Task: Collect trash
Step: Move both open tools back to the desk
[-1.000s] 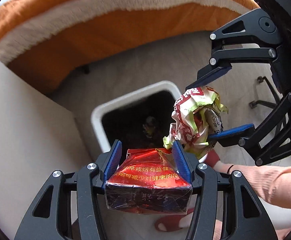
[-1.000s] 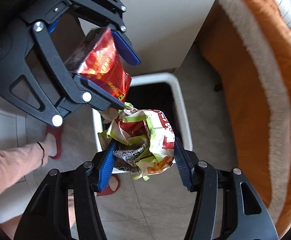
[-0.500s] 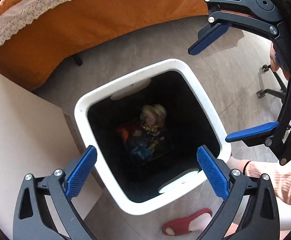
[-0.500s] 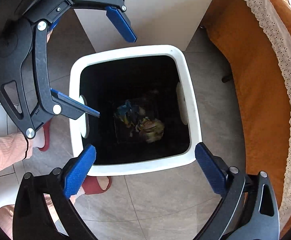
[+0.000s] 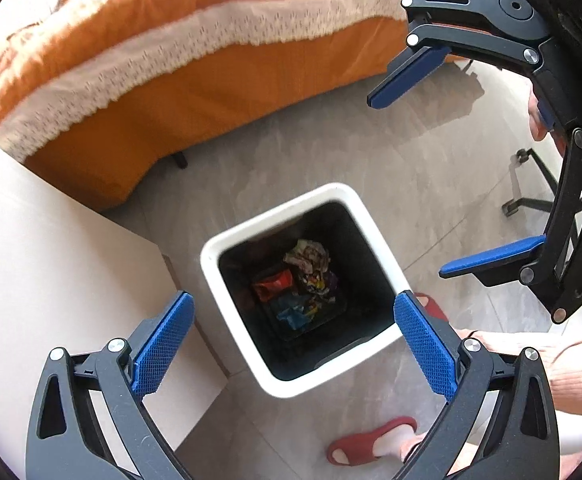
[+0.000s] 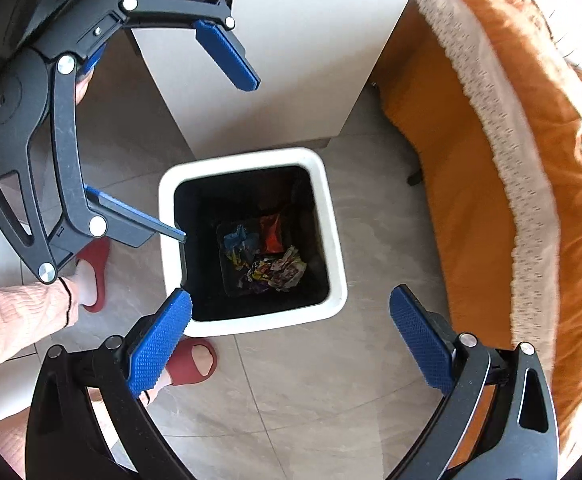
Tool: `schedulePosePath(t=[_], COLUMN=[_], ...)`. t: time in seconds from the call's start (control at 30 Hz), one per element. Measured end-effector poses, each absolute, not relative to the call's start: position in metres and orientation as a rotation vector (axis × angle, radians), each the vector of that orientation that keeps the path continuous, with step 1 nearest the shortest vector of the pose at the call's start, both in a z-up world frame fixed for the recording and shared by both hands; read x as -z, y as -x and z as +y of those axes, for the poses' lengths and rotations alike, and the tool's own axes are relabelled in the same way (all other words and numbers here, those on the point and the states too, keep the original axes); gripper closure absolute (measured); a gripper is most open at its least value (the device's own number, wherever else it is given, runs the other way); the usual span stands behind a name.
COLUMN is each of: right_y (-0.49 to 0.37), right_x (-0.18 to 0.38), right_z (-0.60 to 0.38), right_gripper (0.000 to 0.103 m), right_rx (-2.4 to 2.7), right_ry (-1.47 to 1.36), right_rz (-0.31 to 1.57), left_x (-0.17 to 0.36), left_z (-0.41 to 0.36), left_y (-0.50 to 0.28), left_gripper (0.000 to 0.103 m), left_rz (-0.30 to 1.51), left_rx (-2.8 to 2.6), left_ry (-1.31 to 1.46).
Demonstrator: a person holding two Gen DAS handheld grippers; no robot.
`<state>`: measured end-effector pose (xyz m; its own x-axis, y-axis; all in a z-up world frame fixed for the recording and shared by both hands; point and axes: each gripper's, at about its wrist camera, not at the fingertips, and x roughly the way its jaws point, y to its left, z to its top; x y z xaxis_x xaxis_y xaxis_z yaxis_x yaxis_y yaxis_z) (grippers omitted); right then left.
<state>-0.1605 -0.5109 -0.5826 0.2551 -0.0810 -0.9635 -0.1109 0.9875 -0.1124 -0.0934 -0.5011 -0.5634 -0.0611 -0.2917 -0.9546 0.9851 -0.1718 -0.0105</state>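
Observation:
A white square trash bin with a dark inside stands on the grey tile floor; it also shows in the right wrist view. Crumpled wrappers and a red pack lie at its bottom, also seen in the right wrist view. My left gripper is open and empty above the bin. My right gripper is open and empty above the bin too. Each gripper shows in the other's view, the right one and the left one, both open.
A white cabinet stands beside the bin. An orange bed cover with a lace band hangs on the bin's other side. The person's feet in red slippers stand by the bin. A chair base stands on the floor.
One second ago the left gripper held a red pack and the right a crumpled wrapper; both opened and the trash fell into the bin. Since then both grippers have risen away from the bin.

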Motion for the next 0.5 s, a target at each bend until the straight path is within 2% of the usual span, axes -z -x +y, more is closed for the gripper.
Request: schedulePosePath(t=[0.5], right_y=[0.177], right_x=[0.405], right_z=[-0.493], right_gripper=[0.004], right_rx=[0.081], right_ry=[0.170], right_rz=[1.106], left_x=[0.387], left_z=[-0.479], left_y=[0.093], left_gripper=[0.005], left_rz=[0.737], left_rx=[1.465], left_ry=[-0.959])
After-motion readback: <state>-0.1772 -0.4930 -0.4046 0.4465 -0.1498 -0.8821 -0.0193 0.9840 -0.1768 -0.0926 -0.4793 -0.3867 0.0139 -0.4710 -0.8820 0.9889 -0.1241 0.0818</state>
